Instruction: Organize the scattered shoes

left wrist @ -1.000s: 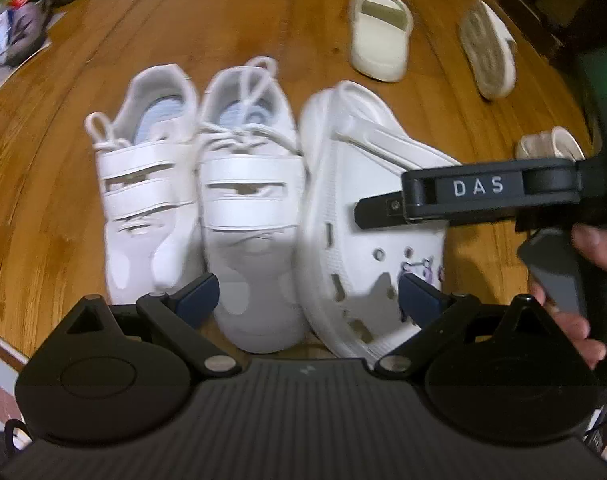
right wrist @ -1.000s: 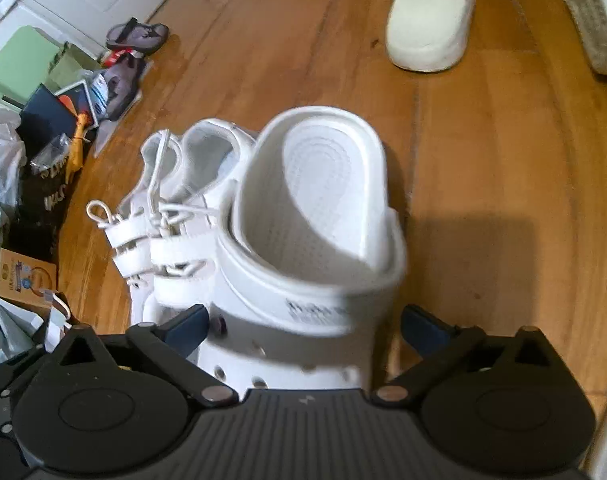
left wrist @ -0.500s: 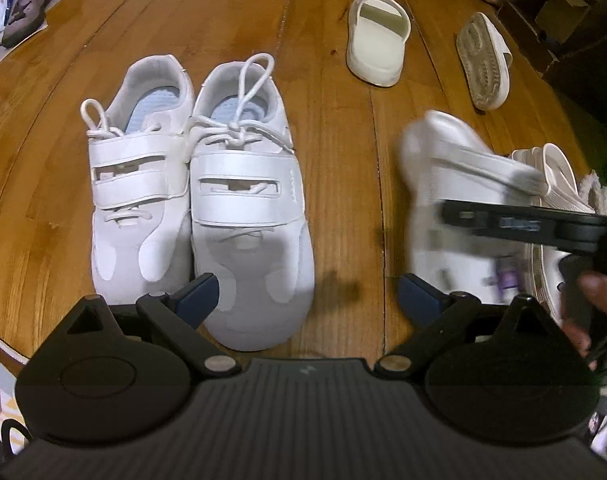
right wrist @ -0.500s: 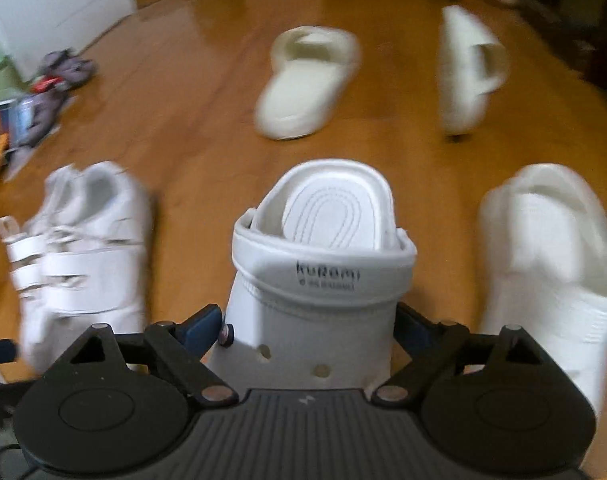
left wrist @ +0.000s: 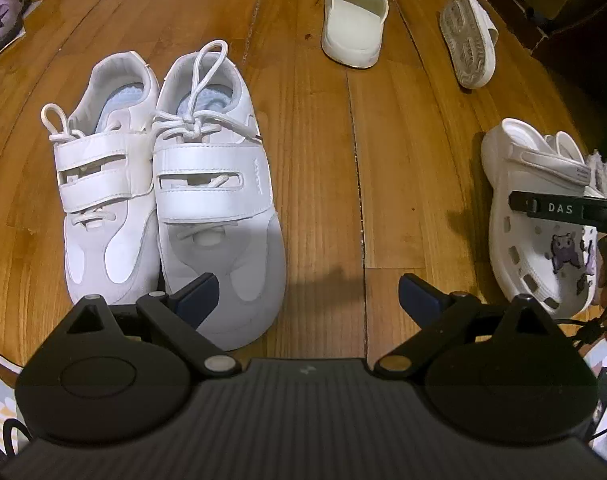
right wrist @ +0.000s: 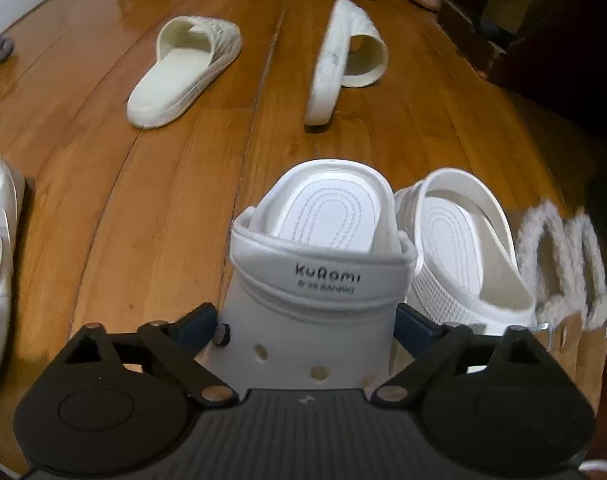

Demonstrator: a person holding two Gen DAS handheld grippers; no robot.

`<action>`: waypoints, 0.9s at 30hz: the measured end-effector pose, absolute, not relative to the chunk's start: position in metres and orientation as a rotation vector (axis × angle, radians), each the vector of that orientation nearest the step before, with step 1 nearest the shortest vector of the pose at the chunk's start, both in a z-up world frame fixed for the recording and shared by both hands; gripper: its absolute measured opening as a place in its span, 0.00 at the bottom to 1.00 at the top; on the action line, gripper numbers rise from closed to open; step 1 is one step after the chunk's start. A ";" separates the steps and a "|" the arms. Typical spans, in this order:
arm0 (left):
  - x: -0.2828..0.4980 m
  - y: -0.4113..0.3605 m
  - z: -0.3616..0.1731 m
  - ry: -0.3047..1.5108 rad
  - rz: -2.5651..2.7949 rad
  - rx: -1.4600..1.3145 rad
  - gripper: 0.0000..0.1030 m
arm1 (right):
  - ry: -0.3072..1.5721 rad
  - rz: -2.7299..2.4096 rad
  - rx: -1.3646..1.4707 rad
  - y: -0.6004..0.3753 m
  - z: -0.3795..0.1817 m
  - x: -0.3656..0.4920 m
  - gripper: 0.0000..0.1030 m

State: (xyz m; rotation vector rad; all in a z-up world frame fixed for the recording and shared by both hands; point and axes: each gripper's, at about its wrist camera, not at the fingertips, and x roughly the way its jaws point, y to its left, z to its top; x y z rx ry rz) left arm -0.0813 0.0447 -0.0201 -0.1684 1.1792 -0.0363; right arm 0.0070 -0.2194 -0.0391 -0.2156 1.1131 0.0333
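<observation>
With your right gripper [right wrist: 307,320] jaws just opening astride the white clog [right wrist: 315,280], lift straight clear without nudging its mate [right wrist: 463,248]

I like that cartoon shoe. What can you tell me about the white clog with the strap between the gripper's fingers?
The white clog looks like moulded foam, with round vent holes, a purple cartoon charm on its front and a heel strap flipped forward, printed "kuromi". It stands upright on the wooden floor, close beside its matching clog. The right gripper straddles it, its jaws having just been opening; whether the pads still touch is unclear.
</observation>
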 end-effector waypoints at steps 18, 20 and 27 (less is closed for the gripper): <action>-0.064 0.004 0.008 1.126 -0.007 0.002 0.95 | 1.170 0.302 0.105 -0.209 0.065 -0.004 0.95; -0.065 0.002 0.014 1.112 -0.004 0.015 0.95 | 1.162 0.323 0.105 -0.200 0.065 -0.005 0.95; -0.044 0.005 0.027 1.128 0.025 -0.008 0.95 | 1.048 0.319 0.060 -0.189 0.073 -0.011 0.95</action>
